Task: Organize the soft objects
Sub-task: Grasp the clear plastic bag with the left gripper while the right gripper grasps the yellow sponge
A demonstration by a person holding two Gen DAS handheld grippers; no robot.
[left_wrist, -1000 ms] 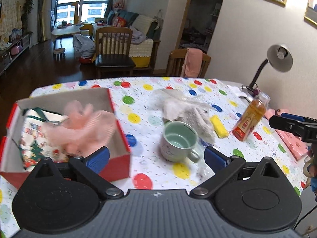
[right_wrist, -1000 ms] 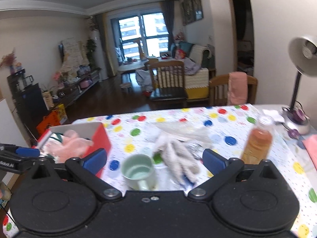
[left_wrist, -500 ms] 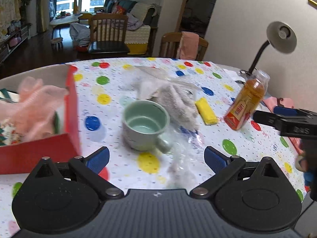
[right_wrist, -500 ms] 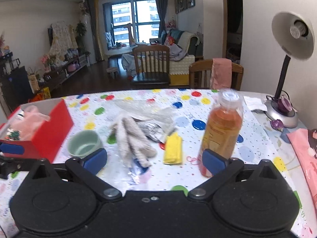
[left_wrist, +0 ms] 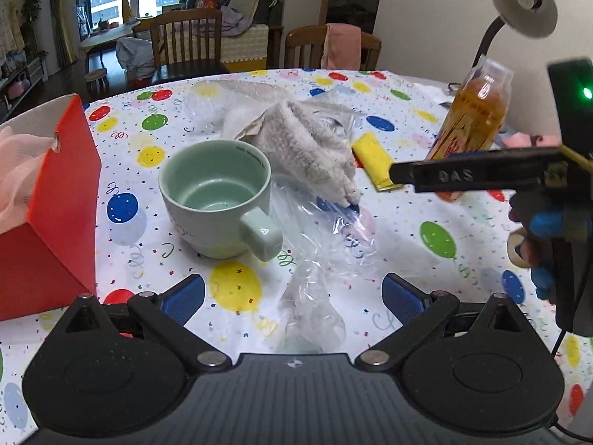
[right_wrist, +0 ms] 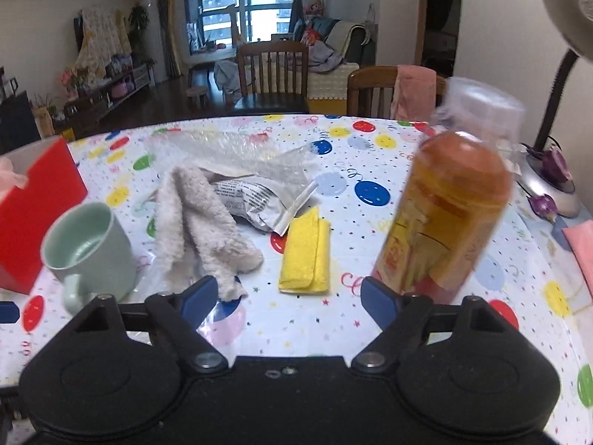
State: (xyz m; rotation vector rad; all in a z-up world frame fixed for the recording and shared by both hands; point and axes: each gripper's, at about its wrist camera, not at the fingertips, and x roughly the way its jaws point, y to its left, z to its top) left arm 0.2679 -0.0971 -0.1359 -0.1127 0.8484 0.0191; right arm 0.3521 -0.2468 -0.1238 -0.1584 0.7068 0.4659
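A fluffy grey-white cloth (left_wrist: 311,152) (right_wrist: 200,230) lies mid-table, partly on a clear plastic bag (left_wrist: 318,244). A folded yellow cloth (right_wrist: 305,256) (left_wrist: 374,159) lies right of it. A red box (left_wrist: 48,207) (right_wrist: 33,207) at the left holds pink mesh fabric (left_wrist: 18,170). My left gripper (left_wrist: 292,296) is open and empty, over the plastic bag near the green mug (left_wrist: 218,200). My right gripper (right_wrist: 287,298) is open and empty, just short of the yellow cloth; it also shows from the side in the left wrist view (left_wrist: 481,176).
The green mug (right_wrist: 89,252) stands between box and cloths. An orange drink bottle (right_wrist: 448,207) (left_wrist: 474,111) stands close by my right finger. A foil packet (right_wrist: 259,200), a desk lamp (right_wrist: 556,170), a pink item at the right edge (right_wrist: 582,248), and chairs behind the table.
Both grippers moved right and closer to the table. The red box slid toward the left edge of both views; the cloths and bottle now loom larger. Both grippers stayed open.
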